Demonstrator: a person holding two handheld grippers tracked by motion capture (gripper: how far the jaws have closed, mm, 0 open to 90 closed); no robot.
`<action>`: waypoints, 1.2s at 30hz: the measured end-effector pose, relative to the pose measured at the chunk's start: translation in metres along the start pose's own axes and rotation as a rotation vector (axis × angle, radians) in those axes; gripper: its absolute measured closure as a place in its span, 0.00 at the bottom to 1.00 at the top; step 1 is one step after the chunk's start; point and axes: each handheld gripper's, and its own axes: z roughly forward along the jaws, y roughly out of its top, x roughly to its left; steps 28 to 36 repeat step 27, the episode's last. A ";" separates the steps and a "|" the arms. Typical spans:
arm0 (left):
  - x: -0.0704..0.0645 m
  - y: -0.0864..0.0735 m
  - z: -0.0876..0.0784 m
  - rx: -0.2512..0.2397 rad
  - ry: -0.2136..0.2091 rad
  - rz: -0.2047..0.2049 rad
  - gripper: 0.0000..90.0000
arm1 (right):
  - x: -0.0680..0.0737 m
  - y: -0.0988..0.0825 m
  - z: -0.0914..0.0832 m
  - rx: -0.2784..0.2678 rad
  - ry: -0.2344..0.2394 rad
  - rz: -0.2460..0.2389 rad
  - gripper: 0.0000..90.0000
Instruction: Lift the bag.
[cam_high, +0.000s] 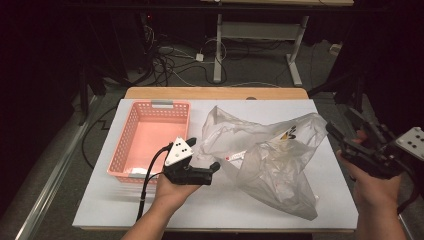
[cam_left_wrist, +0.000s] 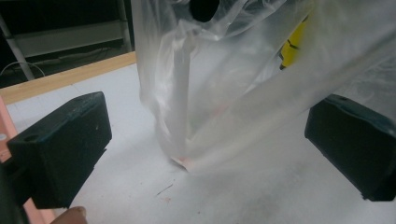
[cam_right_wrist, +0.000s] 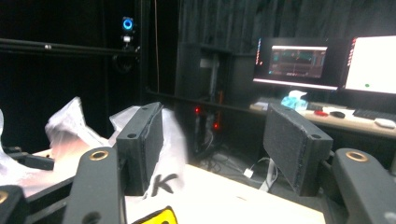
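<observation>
We found the crumpled clear plastic bag (cam_high: 265, 155) lying on the white desk (cam_high: 100, 200), right of the pink slotted basket (cam_high: 150, 137). It looked light, limp and slippery. Both hand-held grippers, left (cam_high: 202, 157) and right (cam_high: 340, 137), stood apart, empty; we judged a bunched edge the best hold.

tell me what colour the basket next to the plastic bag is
Pink, a salmon shade: the basket shows best in the high view.

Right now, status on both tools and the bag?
Left tool open, jaws straddling the clear plastic bag. Right tool open, off the bag's right end. Pink basket beside bag, not obstructing.
</observation>
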 end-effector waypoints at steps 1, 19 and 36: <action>0.000 0.001 0.002 0.000 0.003 0.003 0.00 | 0.000 0.002 -0.004 -0.003 -0.001 0.000 0.43; 0.012 -0.008 -0.012 0.033 0.038 0.004 0.00 | -0.017 -0.112 0.022 0.308 -0.059 0.056 0.00; 0.012 -0.017 -0.015 0.024 0.028 -0.012 0.00 | -0.015 -0.134 0.024 0.356 -0.072 0.072 0.00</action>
